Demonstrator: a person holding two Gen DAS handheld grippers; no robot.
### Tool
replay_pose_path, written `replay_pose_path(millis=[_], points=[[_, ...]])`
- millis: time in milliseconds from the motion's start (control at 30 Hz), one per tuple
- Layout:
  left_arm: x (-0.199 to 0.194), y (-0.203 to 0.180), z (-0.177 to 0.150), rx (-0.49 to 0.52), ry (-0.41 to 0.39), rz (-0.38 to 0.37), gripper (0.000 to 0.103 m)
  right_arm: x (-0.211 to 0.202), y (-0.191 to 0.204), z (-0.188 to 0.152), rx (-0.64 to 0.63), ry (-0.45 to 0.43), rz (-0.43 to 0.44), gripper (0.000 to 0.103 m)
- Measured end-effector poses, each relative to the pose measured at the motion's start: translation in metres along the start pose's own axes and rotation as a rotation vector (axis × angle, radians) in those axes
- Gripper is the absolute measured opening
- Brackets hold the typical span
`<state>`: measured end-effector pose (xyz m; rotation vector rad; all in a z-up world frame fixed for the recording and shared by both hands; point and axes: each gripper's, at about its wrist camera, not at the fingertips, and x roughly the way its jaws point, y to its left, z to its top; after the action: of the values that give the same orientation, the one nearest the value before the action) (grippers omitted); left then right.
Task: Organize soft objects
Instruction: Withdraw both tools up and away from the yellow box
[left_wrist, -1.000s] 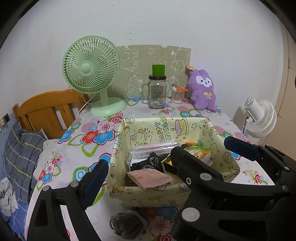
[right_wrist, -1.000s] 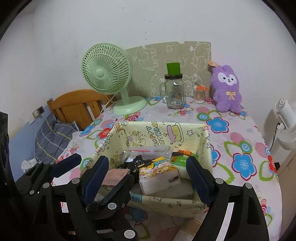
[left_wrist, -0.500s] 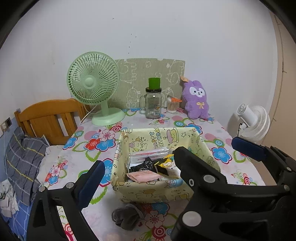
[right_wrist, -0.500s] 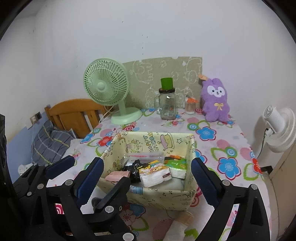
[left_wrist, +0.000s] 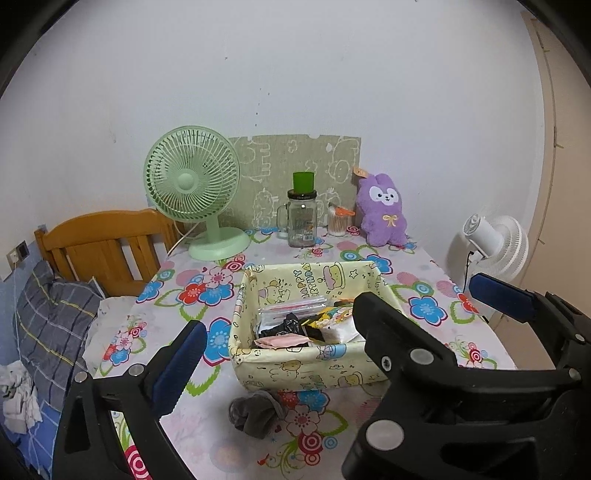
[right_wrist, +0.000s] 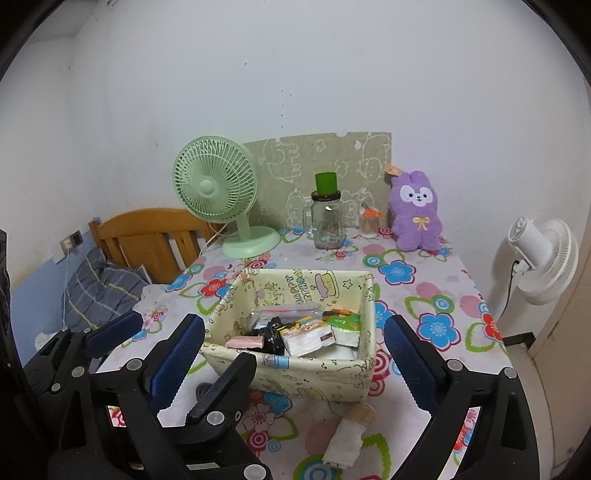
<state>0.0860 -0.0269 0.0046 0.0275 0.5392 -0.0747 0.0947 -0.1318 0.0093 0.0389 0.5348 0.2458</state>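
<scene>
Both grippers had drawn back and up from the bin (left_wrist: 314, 373) since a second earlier, so it sat smaller and farther off in both views. Nearest the left gripper (left_wrist: 332, 325), whose jaws stood wide apart and held nothing, a grey sock (left_wrist: 255, 408) lay bunched on the floral tablecloth (left_wrist: 177, 295) just before the bin's front wall. The right gripper (right_wrist: 295, 354) was likewise spread wide and empty, and below it a pale sock (right_wrist: 347, 439) lay stretched out on the cloth, close to the bin's near right corner. The bin held a pink cloth (left_wrist: 282, 340), a black piece (left_wrist: 284, 325), a tissue pack (right_wrist: 308, 336) and a clear bag (left_wrist: 295, 306); its inner far wall read "HAPPY BIRTHDAY", printed sideways. Bare cloth lay open to the bin's left and right, up to the table edges. Beyond stood a green fan (left_wrist: 192, 184), a jar (left_wrist: 301, 221) with a green cup on its lid, a swab pot (left_wrist: 338, 221) and a purple plush (left_wrist: 384, 210) along the wall. The jar's lettering was too small to read.
</scene>
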Motion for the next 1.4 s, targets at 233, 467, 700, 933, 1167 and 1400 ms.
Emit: replay_pose_path(millis=[233,467,700,933,1167,1400], points=[[-0.013,-0.003,-0.006,0.002,-0.011,-0.01,0.102,-0.018,0.002,-0.006,0.008,-0.017,-0.019,0.1],[-0.018,-0.007,-0.014,-0.004,0.001,-0.014,0.102,-0.026,0.001,-0.015,0.019,-0.014,-0.04,0.103],[-0.017,-0.011,-0.027,0.005,0.018,-0.029,0.102,-0.024,-0.004,-0.028,0.041,0.009,-0.04,0.103],[-0.013,-0.017,-0.04,0.007,0.028,-0.022,0.102,-0.018,-0.007,-0.043,0.059,0.02,-0.075,0.103],[-0.001,-0.02,-0.053,0.004,0.033,-0.016,0.102,-0.006,-0.015,-0.056,0.072,0.062,-0.079,0.103],[0.016,-0.025,-0.07,0.005,0.069,-0.014,0.102,0.008,-0.021,-0.073,0.04,0.09,-0.096,0.103]])
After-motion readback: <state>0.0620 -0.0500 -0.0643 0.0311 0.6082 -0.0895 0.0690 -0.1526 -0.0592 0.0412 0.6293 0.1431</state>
